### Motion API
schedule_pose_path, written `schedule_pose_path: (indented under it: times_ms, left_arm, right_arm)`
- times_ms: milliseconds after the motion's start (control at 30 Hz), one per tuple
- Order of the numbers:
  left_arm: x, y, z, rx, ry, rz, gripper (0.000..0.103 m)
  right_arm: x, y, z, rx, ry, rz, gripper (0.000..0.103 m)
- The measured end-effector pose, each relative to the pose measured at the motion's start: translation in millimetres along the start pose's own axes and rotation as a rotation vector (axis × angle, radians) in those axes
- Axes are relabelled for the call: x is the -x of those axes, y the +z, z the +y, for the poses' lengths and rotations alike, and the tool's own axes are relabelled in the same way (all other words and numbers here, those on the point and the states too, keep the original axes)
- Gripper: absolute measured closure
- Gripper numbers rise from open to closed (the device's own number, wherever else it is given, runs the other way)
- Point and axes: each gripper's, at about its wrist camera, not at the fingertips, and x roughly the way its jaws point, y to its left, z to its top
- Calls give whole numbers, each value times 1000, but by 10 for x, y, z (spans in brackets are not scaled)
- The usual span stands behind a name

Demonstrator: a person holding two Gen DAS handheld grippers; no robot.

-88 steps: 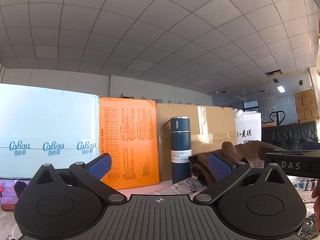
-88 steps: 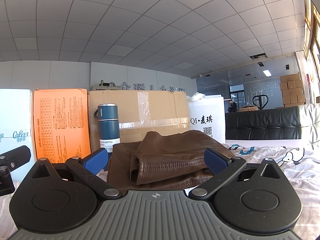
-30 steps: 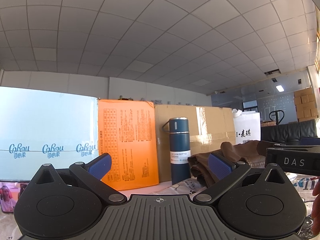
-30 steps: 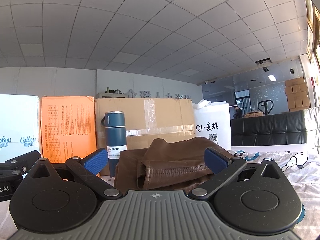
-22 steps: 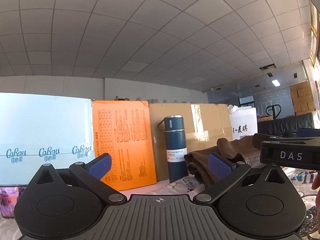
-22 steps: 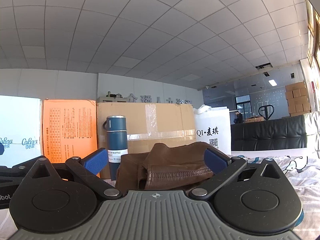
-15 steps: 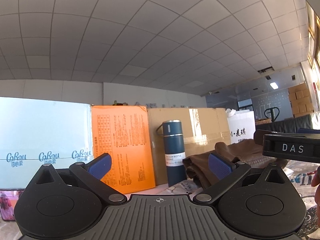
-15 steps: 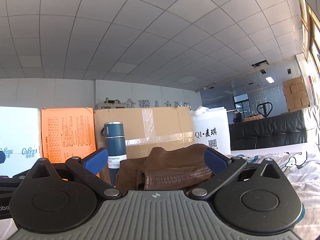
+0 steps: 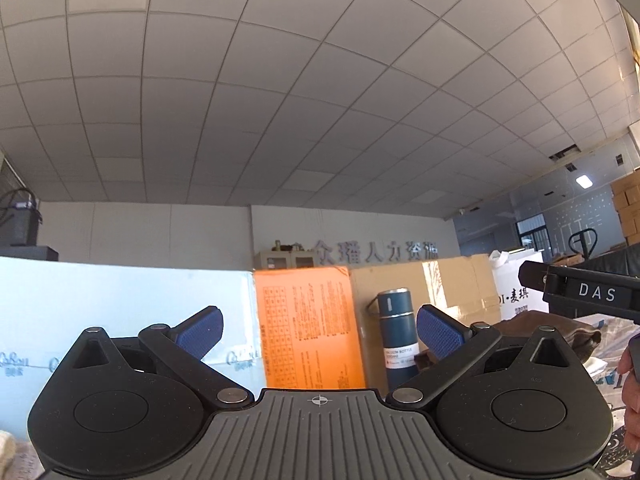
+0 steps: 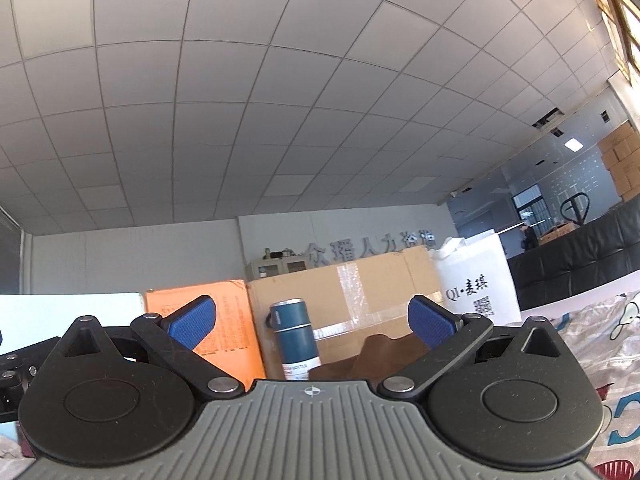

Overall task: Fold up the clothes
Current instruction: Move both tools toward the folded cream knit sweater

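A folded brown leather-look garment lies ahead on the patterned bed sheet, mostly hidden behind my right gripper's body. In the left wrist view only its edge shows at the right. My right gripper is open and empty, tilted upward, short of the garment. My left gripper is open and empty, aimed at the boxes left of the garment. The right gripper's body shows at the right edge of the left wrist view.
A dark blue vacuum bottle stands just left of the garment, also in the right wrist view. Behind stand a light blue box, an orange box, a cardboard box and a white bag.
Both grippers have tilted upward, so more ceiling shows and the garment has sunk low in both views. Both stay open and empty.
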Motion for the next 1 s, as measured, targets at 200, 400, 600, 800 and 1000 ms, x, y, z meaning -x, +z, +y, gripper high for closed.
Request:
schedule_pose_path:
  times_ms: [200,400,600,800,1000]
  left_arm:
    - [302,123,246,-37,84,-30,0]
    - [501,180,609,-64,204,-20,0]
    - [744,263,1118,-70,391,-30,0]
    - [914,427,1696,-89,606,6,0]
    - [1077,664,2423,-143,813,68,0]
  right_arm:
    - [154,109,271,-50,157,91,0]
    - [258,94,704,-77,342,235,0]
    - [348,71,1341,-63,552,358,0]
    - [236,-20,2023,-96,702,502,0]
    - [-106,-229,2632,-146,760,644,0]
